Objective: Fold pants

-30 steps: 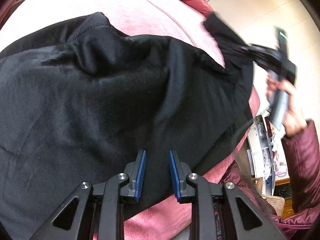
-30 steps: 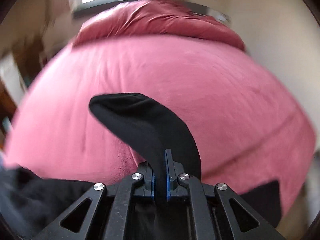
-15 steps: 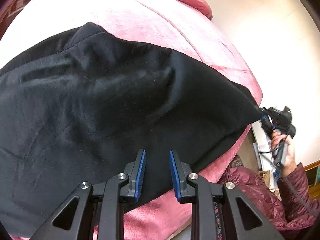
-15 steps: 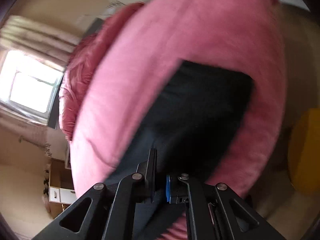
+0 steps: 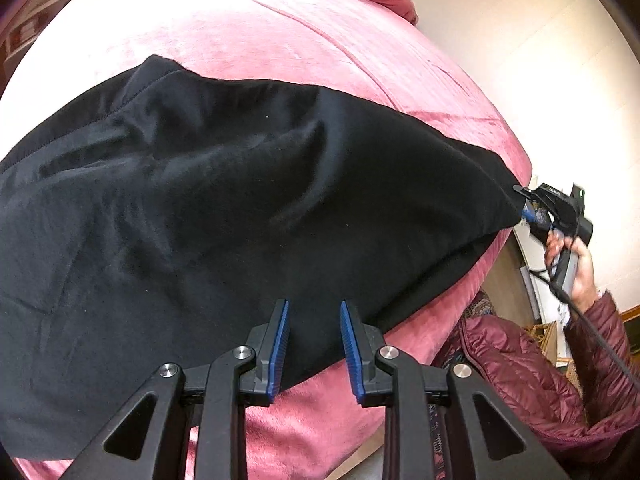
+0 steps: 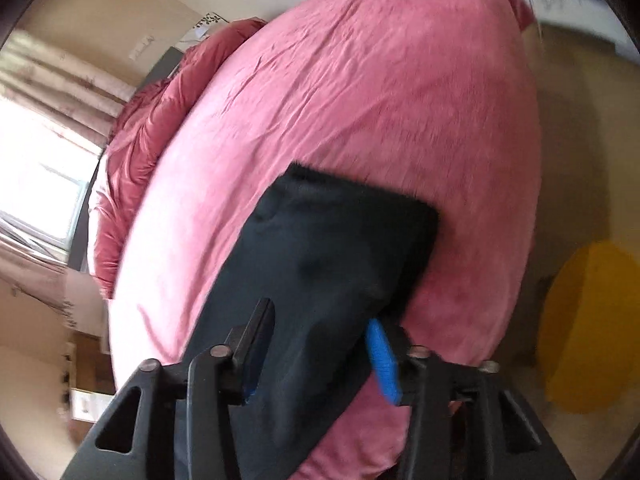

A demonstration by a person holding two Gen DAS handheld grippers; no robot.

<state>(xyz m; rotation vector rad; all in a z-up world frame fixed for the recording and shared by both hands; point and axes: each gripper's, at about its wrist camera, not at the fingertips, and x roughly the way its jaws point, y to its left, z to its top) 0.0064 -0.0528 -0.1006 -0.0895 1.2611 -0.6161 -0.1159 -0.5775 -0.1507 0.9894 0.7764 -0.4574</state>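
Black fleece pants [image 5: 224, 216] lie spread on the pink plush bed [image 5: 304, 40], barely folded. Right gripper [image 6: 320, 356] fingers have just been opening around the fabric; left gripper [image 5: 313, 344] fingers spread, empty.

One pair of black pants [image 5: 240, 216] lies on one bed with a pink blanket [image 5: 280, 32]. Two tongs: left tongs [image 5: 313, 344], right tongs [image 6: 316, 356]. One hand [image 5: 576, 264], one maroon puffer sleeve [image 5: 600, 344].

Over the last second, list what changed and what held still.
The right gripper carried the pants leg end out to the bed corner, pulling the cloth flat, and its jaws have just been opening with the cloth between them. The left gripper stayed open over the near hem.
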